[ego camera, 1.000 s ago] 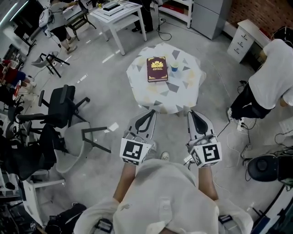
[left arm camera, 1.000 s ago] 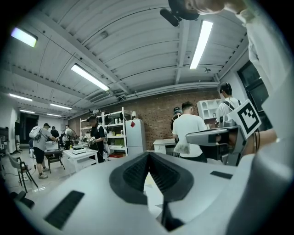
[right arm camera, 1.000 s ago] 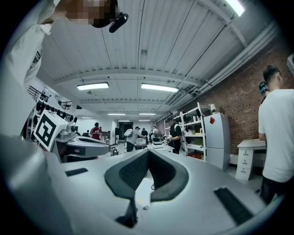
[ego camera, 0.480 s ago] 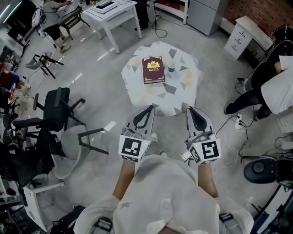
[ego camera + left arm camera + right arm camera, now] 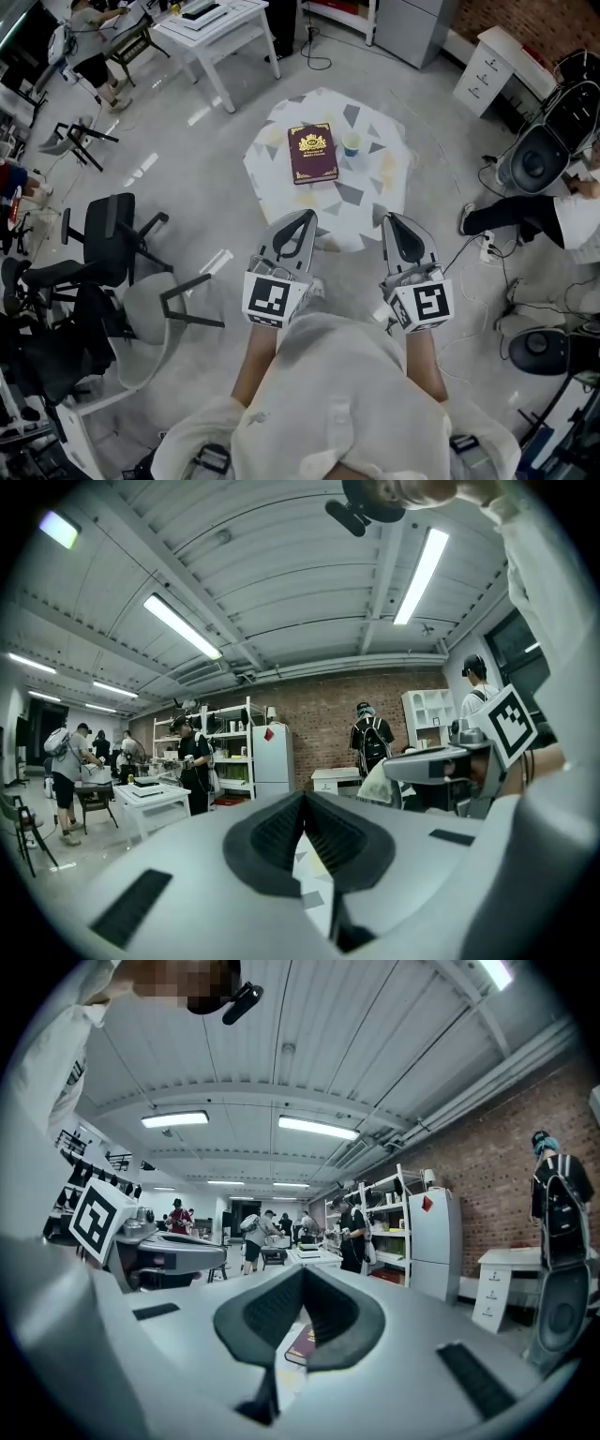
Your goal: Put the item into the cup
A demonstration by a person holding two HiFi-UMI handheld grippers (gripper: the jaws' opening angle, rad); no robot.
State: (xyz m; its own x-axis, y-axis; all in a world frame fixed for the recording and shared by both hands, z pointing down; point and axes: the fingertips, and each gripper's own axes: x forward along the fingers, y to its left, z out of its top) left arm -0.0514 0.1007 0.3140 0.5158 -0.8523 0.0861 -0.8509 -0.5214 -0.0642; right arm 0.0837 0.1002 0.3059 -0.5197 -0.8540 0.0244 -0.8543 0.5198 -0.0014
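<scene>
A round table (image 5: 370,202) with a grey-and-yellow patterned cloth stands ahead of me. On it lie a dark red book (image 5: 312,153) with a gold emblem and, just to its right, a small blue-green cup (image 5: 352,143). Both grippers hang in the air short of the table's near edge. My left gripper (image 5: 307,216) is shut and holds nothing, and my right gripper (image 5: 392,218) is likewise shut and holds nothing. In the left gripper view the left gripper (image 5: 302,799) shows a sliver of the table cloth (image 5: 314,860) below its tips. Under the right gripper (image 5: 302,1271) the book (image 5: 298,1342) peeks through.
Black office chairs (image 5: 112,230) and a grey chair (image 5: 150,309) stand at the left. A white table (image 5: 211,23) is at the back. At the right are a person's legs (image 5: 506,211), a black chair (image 5: 536,159), a white cabinet (image 5: 487,66), and floor cables with a power strip (image 5: 487,246).
The table has drawn slightly nearer and shifted in view as I advance. The person in white at the right has moved off toward the edge. Both grippers stay shut.
</scene>
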